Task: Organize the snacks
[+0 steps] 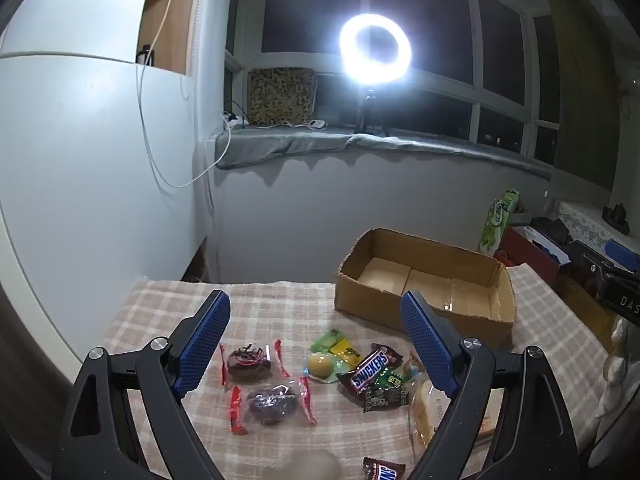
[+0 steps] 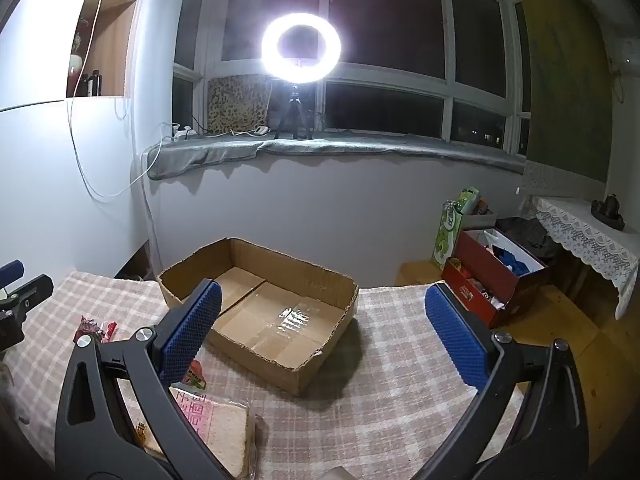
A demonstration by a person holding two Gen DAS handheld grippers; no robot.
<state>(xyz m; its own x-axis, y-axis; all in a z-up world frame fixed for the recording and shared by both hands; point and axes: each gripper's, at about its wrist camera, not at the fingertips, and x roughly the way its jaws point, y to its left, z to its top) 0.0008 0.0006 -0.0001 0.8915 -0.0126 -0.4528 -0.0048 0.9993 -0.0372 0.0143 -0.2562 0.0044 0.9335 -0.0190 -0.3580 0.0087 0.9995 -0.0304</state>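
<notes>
The empty cardboard box [image 1: 428,280] sits at one o'clock from my left claw [image 1: 316,344], whose jaws are spread wide and hold nothing. My right claw [image 2: 324,336] gapes too. I'd straddle the Snickers bar [image 1: 370,372] at five o'clock, squeezing across its narrow width.

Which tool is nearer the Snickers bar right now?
Left. The left tool hangs open just above the Snickers bar; the right tool faces the cardboard box.
</notes>
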